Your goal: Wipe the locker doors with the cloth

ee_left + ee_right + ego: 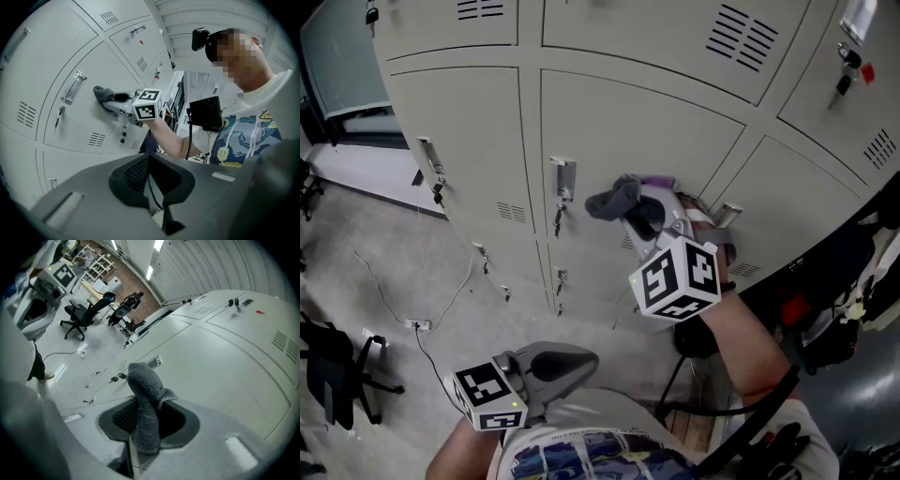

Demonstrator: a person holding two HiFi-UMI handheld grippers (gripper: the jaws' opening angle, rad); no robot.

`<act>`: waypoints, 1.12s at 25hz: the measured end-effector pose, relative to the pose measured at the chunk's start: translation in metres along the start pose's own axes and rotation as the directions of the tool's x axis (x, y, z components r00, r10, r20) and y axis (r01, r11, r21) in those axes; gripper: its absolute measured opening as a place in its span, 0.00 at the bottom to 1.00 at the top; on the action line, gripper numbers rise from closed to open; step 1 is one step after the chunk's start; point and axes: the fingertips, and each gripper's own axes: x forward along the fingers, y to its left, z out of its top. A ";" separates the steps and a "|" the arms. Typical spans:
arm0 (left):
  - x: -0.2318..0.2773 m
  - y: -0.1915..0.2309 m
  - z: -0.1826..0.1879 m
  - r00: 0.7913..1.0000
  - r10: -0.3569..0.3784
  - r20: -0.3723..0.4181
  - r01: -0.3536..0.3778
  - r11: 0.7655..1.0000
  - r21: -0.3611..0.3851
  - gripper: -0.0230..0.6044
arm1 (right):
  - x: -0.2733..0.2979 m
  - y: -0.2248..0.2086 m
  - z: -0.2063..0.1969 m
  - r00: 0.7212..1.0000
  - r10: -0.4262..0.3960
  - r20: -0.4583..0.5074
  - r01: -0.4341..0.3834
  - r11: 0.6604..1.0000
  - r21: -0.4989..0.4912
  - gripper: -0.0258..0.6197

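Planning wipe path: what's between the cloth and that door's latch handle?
Only bare door panel between the cloth and the latch handle; left gripper view shows it.

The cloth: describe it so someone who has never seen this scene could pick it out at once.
On the wall of beige lockers, find the middle door's metal handle. Just right of it, the right gripper has its claw shut on the cloth. It is the only soft, dark grey, crumpled thing against the hard pale doors.
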 end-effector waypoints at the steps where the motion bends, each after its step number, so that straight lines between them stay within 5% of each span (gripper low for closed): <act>1: 0.000 0.000 -0.001 1.000 0.001 -0.001 -0.001 1.000 -0.002 0.04 | 0.005 0.009 -0.004 1.000 0.018 -0.006 -0.018 1.000 0.008 0.21; 11: -0.005 0.002 -0.002 1.000 0.024 0.001 -0.024 1.000 -0.010 0.04 | 0.046 0.088 -0.042 0.983 0.163 -0.082 -0.159 0.986 0.053 0.21; 19: -0.009 0.004 -0.001 0.999 0.033 0.007 -0.033 0.999 -0.012 0.04 | 0.080 0.156 -0.077 0.943 0.294 -0.156 -0.285 0.955 0.077 0.21; 28: -0.015 0.006 -0.001 0.999 0.035 0.008 -0.035 0.999 -0.015 0.04 | 0.096 0.189 -0.091 0.915 0.362 -0.179 -0.348 0.931 0.106 0.21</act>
